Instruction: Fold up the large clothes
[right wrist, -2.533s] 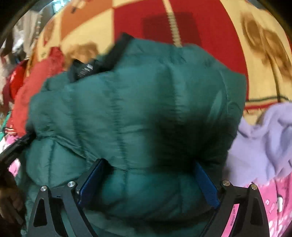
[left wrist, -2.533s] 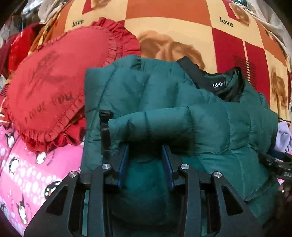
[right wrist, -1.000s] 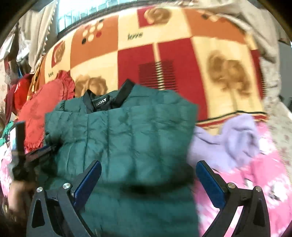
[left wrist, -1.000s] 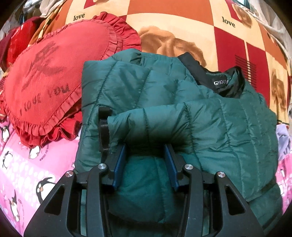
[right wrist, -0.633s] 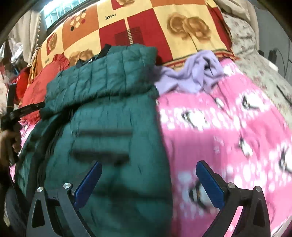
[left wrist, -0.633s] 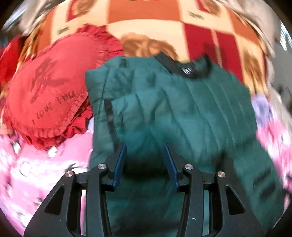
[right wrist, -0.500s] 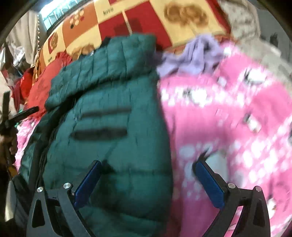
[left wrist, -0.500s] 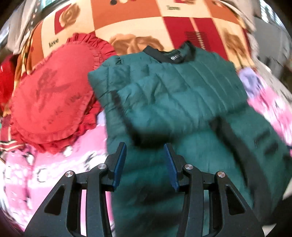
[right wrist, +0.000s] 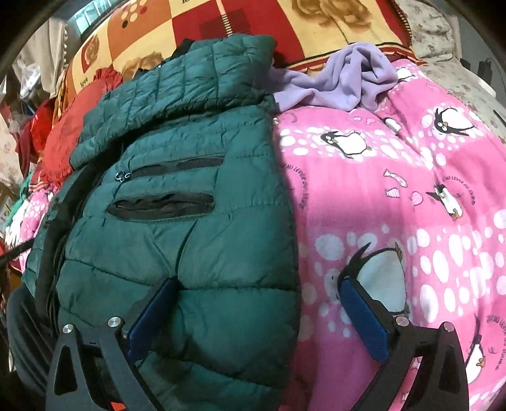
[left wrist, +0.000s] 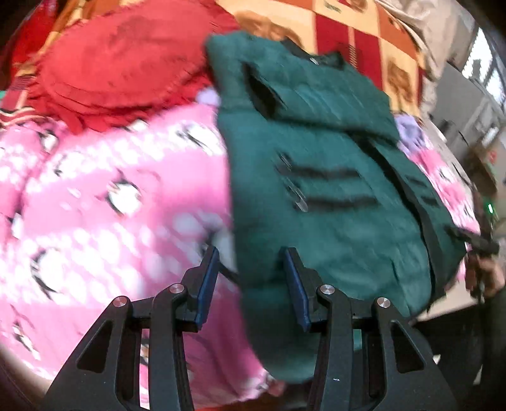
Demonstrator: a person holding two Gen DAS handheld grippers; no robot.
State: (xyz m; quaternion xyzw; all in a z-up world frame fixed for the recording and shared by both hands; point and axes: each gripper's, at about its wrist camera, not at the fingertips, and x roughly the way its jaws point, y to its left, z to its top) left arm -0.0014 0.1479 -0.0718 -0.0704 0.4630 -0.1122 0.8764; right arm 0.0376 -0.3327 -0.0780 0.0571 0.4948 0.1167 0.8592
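A dark green quilted puffer jacket [right wrist: 189, 196] lies on a pink penguin-print blanket [right wrist: 395, 205], sleeves folded across its chest, two black pocket zips facing up. My right gripper [right wrist: 256, 303] is open wide over the jacket's lower right edge, one finger on the jacket, one on the blanket. In the left wrist view, which is blurred, the jacket [left wrist: 316, 177] fills the right half. My left gripper [left wrist: 251, 272] is open over the jacket's lower left edge, holding nothing.
A red heart-shaped cushion [left wrist: 126, 63] lies left of the jacket. A lilac garment [right wrist: 341, 79] is bunched at the jacket's right shoulder. A checked orange and red blanket [right wrist: 259, 19] lies behind. The bed's front edge is near the jacket's hem.
Both grippers let go of the folded sleeves and pulled back down to the jacket's hem. The left gripper swung to the lower left edge, the right to the lower right edge.
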